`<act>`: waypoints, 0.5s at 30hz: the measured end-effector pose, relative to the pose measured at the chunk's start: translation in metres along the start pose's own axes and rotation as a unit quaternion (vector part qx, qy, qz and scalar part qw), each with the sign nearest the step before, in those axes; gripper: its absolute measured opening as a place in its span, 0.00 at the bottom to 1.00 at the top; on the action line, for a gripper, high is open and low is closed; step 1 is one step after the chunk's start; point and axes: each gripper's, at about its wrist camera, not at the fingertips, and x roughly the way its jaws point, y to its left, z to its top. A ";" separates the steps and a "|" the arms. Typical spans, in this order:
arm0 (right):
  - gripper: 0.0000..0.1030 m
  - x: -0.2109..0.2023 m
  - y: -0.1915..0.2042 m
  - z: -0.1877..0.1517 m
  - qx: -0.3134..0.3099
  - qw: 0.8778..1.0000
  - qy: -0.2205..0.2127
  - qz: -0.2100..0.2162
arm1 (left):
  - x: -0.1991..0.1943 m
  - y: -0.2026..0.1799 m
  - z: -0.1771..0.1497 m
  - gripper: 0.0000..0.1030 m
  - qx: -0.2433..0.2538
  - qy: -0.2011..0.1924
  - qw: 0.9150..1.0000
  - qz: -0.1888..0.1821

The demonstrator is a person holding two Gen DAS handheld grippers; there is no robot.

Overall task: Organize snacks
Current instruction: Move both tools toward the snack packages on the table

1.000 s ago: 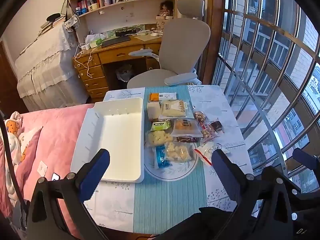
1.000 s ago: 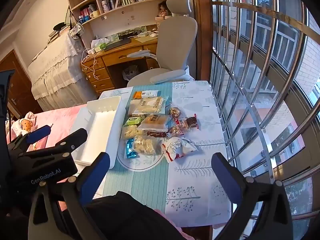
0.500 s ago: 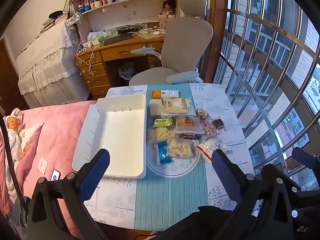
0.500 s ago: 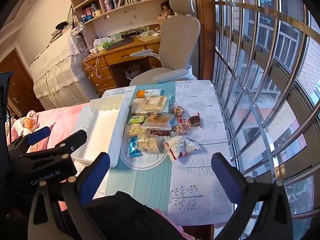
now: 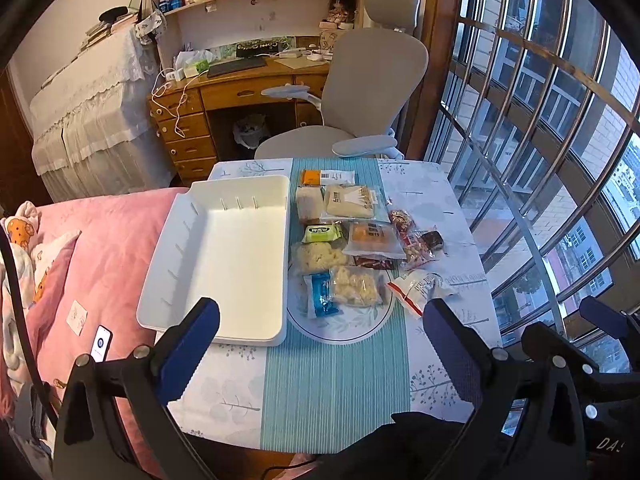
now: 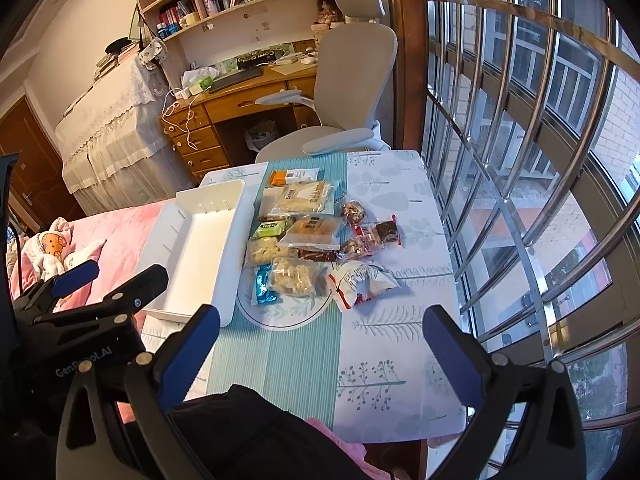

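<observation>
— Both spread wide, left tool [image 5: 320, 344] and right tool [image 6: 320, 344], nothing held?
— Yes. The snacks [image 5: 344, 248] lie at three o'clock of the white tray [image 5: 224, 264] on the worktop [image 5: 336, 384]; I'd pinch one packet's edge, lift clear, and lay it flat inside.

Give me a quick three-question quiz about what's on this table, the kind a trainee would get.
1. True or false: the white tray already holds snacks.
2. Which packet lies nearest the right gripper: A) the orange bar, B) the red-and-white packet, C) the green packet?
3. Is the left gripper holding anything?

Key: 1. False, it is empty. 2. B. 3. No; both grippers are open above the table's near edge.
</observation>
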 end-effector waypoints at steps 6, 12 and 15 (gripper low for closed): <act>0.99 0.002 0.000 0.000 0.005 1.000 0.007 -0.003 | 0.004 0.005 -0.003 0.98 -0.009 0.009 1.000 -0.015; 0.99 0.005 0.002 -0.002 0.012 1.000 0.018 -0.014 | 0.014 0.010 -0.007 0.98 -0.012 0.027 0.999 -0.043; 0.99 0.006 0.005 -0.003 0.014 0.999 0.021 -0.022 | 0.018 0.013 -0.007 0.98 -0.014 0.033 0.998 -0.054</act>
